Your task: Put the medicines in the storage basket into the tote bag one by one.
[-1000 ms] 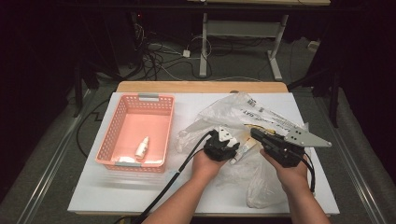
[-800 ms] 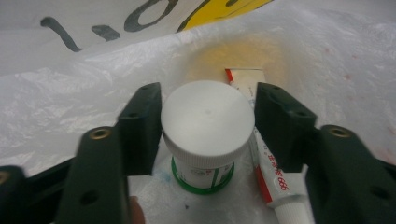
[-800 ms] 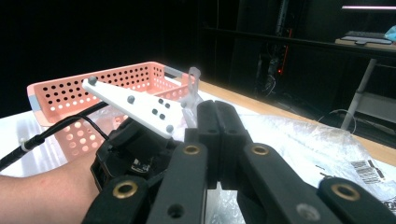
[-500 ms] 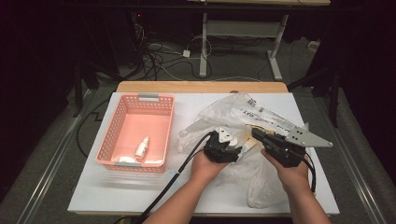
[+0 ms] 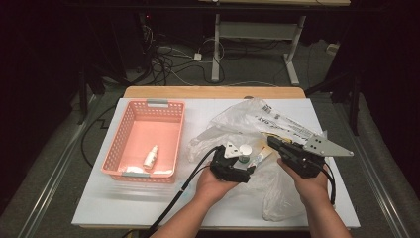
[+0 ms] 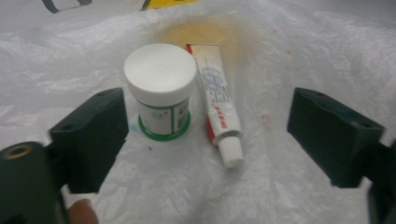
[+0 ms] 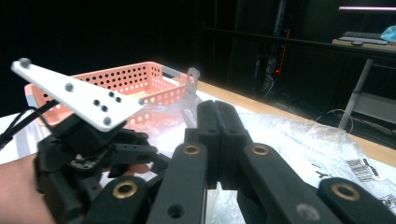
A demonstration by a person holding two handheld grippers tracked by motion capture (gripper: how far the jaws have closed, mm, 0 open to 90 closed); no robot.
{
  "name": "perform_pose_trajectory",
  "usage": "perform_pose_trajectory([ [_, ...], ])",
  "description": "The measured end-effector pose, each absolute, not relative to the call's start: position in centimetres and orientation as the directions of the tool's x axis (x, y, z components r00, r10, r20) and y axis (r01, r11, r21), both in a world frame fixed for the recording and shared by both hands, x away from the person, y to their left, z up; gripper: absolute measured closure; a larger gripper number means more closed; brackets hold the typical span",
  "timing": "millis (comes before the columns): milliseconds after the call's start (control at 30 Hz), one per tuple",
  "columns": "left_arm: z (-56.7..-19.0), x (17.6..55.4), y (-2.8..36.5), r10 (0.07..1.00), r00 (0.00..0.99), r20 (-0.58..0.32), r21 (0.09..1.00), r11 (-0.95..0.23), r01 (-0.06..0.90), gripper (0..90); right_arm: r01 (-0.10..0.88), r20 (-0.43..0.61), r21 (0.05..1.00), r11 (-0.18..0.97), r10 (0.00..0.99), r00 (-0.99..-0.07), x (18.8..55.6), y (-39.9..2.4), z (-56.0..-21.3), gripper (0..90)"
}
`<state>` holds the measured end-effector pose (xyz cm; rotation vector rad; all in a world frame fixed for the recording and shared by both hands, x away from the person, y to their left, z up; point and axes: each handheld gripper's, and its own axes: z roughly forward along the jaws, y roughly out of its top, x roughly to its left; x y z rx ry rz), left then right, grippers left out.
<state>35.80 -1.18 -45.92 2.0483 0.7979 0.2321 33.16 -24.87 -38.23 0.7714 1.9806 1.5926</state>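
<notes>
White-capped jar [image 6: 159, 91] upright between left tongs [image 6: 205, 135], jaws just opening, not touching.

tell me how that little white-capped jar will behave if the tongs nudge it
The jar stands upright on crinkled plastic bag, so it would probably slide or tip. It looks small and likely light. Tipped over, its round body could roll toward the tube.

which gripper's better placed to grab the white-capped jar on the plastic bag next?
Left. The left gripper looks straight at the jar, its jaws spread wide after just opening, nothing pressed between them; the tube lies beside the jar. The right gripper has its jaws shut and points away toward the pink basket.
</notes>
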Motion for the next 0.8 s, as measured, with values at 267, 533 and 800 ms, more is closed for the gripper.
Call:
perform_pose_trajectory([
  [267, -45.8, 34.5, -0.3, 0.594, 0.788, -0.163, 0.796, -0.393, 0.461, 0.0, 0.131, -0.018, 0.978, 0.164, 0.691, -0.723, 33.1, -24.9, -38.2, 90.0],
  [533, -45.2, 32.8, 1.3, 0.583, 0.795, -0.167, 0.802, -0.388, 0.453, 0.0, 0.136, -0.015, 0.977, 0.163, 0.692, -0.722, 33.0, -24.9, -38.2, 90.0],
  [800, -44.3, 31.5, 3.3, 0.578, 0.801, -0.155, 0.807, -0.393, 0.440, 0.0, 0.134, -0.018, 0.977, 0.165, 0.691, -0.723, 33.0, -24.9, -38.2, 90.0],
])
